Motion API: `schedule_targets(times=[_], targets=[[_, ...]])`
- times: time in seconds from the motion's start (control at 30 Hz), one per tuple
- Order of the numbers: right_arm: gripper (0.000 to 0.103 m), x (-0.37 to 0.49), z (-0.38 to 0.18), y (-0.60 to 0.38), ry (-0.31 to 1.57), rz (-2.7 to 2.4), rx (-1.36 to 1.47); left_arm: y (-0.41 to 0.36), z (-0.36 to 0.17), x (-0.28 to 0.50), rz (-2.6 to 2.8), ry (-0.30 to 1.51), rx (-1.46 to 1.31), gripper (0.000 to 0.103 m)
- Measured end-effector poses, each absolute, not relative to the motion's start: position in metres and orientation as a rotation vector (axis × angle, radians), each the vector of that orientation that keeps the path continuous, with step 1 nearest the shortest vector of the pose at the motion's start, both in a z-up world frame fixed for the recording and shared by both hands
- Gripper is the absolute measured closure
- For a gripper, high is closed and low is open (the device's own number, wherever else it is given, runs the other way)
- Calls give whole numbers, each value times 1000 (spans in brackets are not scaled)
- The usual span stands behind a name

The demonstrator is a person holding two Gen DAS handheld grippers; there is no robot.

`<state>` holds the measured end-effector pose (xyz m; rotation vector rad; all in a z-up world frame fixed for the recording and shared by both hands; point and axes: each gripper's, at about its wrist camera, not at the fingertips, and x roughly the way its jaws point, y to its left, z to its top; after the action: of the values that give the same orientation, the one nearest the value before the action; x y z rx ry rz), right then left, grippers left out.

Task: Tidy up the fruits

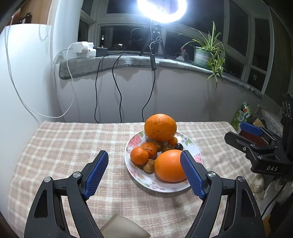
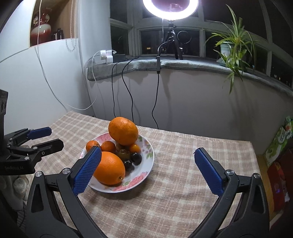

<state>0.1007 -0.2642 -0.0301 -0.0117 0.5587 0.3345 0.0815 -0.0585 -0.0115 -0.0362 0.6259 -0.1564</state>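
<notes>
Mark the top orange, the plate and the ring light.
top orange (image 2: 123, 130), right wrist view, middle of its peel
plate (image 2: 146, 161), right wrist view, bare right rim
ring light (image 2: 170, 9), right wrist view, lower glowing ring

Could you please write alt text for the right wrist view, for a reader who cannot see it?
A floral plate of oranges and small fruits sits on a checked tablecloth. The right gripper hangs open and empty before it, its left jaw overlapping the nearest large orange.

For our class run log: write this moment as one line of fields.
left hand-held gripper: open, empty | right hand-held gripper: open, empty | floral plate: holds all fruit | top orange: stacked on smaller fruit | checked tablecloth: under plate
</notes>
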Motion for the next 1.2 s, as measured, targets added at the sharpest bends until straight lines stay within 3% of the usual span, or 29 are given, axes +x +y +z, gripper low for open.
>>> schedule_targets(times=[1.2], targets=[[0,96,-32,-260,567,351,6,-62,-11,78,-155,611,-23,22]])
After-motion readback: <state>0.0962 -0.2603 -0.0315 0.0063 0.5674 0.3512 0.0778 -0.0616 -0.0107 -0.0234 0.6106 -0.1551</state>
